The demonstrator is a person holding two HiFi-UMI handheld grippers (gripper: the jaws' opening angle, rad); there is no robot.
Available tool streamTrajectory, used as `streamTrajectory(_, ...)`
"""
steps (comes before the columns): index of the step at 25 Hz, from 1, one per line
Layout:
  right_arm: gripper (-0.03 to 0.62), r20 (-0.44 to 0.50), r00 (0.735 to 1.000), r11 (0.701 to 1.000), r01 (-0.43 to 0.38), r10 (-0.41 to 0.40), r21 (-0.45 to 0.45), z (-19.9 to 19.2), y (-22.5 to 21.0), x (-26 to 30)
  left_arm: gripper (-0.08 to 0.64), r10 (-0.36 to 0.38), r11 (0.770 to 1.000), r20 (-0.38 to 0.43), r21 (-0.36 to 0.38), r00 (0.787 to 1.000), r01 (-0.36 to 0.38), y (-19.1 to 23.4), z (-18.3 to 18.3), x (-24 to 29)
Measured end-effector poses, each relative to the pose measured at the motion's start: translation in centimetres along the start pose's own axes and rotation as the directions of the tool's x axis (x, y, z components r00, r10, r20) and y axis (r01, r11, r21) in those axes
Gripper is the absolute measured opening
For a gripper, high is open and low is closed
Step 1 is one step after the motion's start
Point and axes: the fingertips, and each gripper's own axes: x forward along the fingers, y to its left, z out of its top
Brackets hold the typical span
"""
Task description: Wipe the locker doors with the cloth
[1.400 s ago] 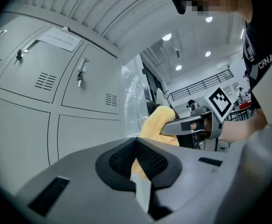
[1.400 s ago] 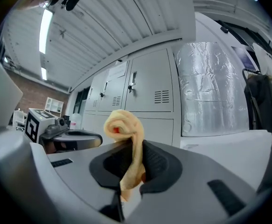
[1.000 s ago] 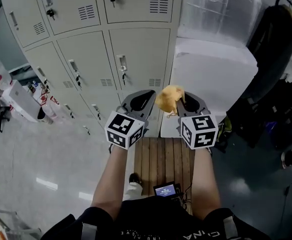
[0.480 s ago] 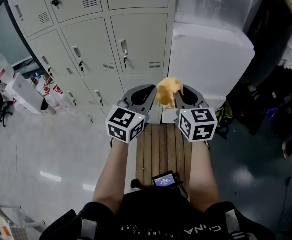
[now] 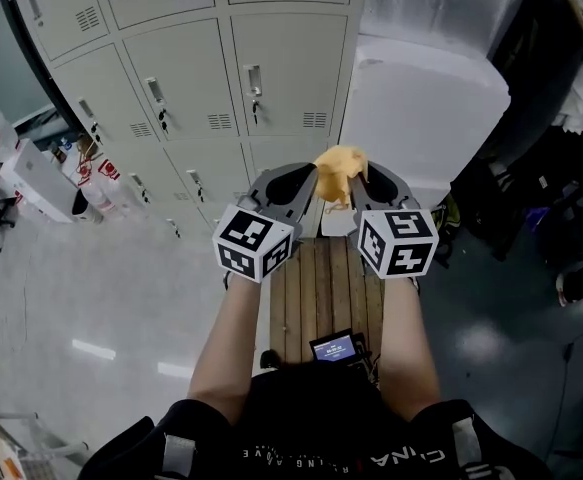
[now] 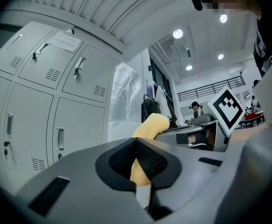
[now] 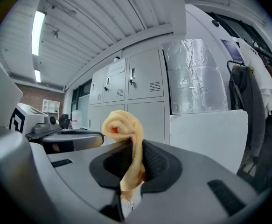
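the yellow cloth (image 5: 339, 166) is sitting bunched between the tips of both grippers, above the wooden slatted board (image 5: 321, 288) and well apart from the locker doors (image 5: 291, 58); no wiping contact is taking place. the right gripper (image 7: 135, 149) is clamping a fold of the cloth, its pads parted only by the fabric, with a rolled knob of it standing proud above the jaws. the left gripper (image 6: 136, 148) is showing the same narrow setting, with a yellow strip filling the slit between its pads, so it is judged to be nipping the cloth as well, though less surely. assessment: the step in hand is bringing the cloth up to the nearest door, and the wiping itself is not yet starting. recommendation: the operator is being advised to present the loose knob flat to the panel, not the hard jaw tips, since little fabric is protruding beyond the pads and scraping the paint is a risk. strokes are best running across the plain sheet, working round the handle and lock (image 5: 254, 86) and the vent slots (image 5: 315, 120), where a bunched cloth is likely to be snagging. with both grippers sharing one wad, they are needing to travel together, or one is needing to let go first.
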Motion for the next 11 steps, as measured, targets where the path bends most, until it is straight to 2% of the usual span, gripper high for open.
streamTrajectory(6,0.072,0.004,1.000,1.000,0.001,-0.001,-0.010,0.04,0.87,0.05,0.018,0.016,1.000,0.000,-0.025,1.000,-0.016,0.47,-0.22,-0.46)
streamTrajectory(11,0.072,0.006,1.000,1.000,0.000,0.000,-0.007,0.21,1.09,0.02,0.018,0.027,1.000,-0.004,-0.013,1.000,-0.027,0.66,0.12,-0.57)
